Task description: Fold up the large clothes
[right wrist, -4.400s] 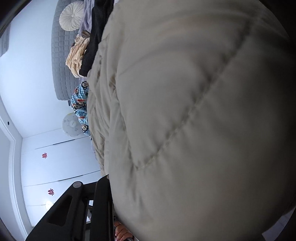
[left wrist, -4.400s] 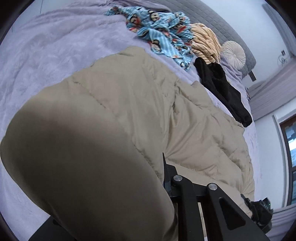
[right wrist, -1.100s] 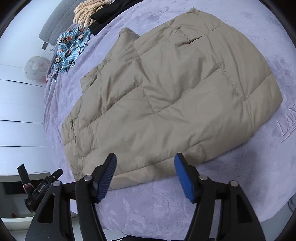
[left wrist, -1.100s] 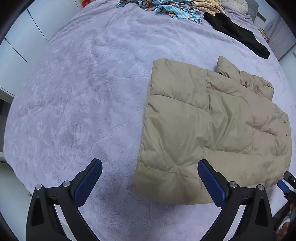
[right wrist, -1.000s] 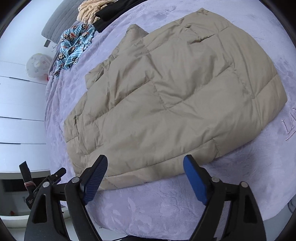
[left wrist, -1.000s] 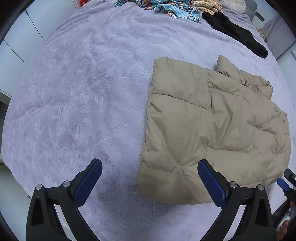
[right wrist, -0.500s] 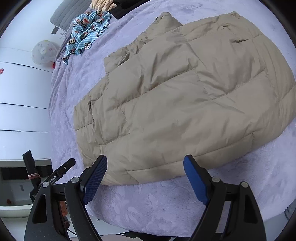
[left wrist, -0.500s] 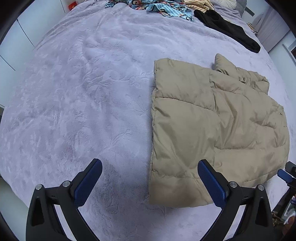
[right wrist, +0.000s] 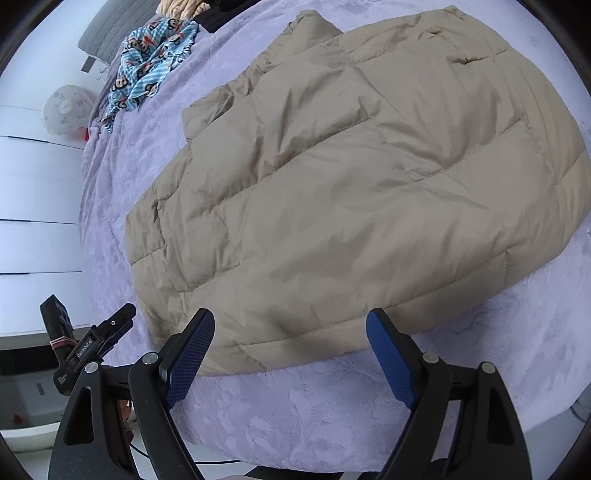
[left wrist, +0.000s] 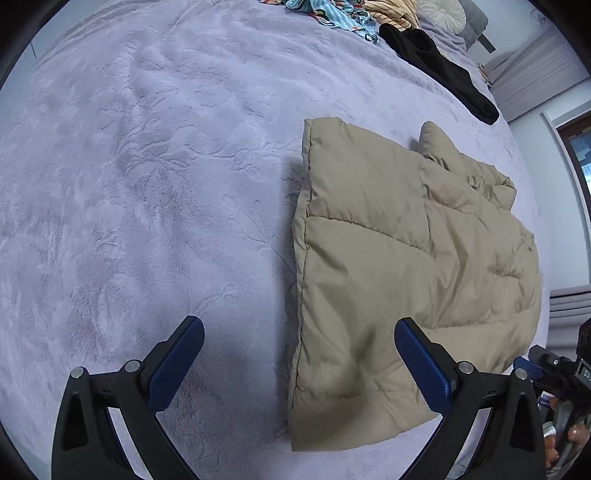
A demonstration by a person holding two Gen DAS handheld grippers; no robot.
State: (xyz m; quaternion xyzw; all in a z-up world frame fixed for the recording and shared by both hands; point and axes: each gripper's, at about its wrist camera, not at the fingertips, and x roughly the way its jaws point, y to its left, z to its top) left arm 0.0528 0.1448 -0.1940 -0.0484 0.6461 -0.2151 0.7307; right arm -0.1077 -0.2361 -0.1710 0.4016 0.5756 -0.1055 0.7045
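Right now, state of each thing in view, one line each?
Left gripper: open, holding nothing, above the bed.
Right gripper: open, holding nothing, at the jacket's near edge.
Beige puffer jacket: folded over, lying flat on the bed, not held.
Monkey-print garment: crumpled, unfolded, far end of bed.
Black garment: loose, unfolded.
Striped garment: bunched, unfolded.
Purple bedspread: spread over the bed.

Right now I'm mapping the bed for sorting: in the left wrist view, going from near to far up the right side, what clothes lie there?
Beige puffer jacket → black garment → yellow striped garment.
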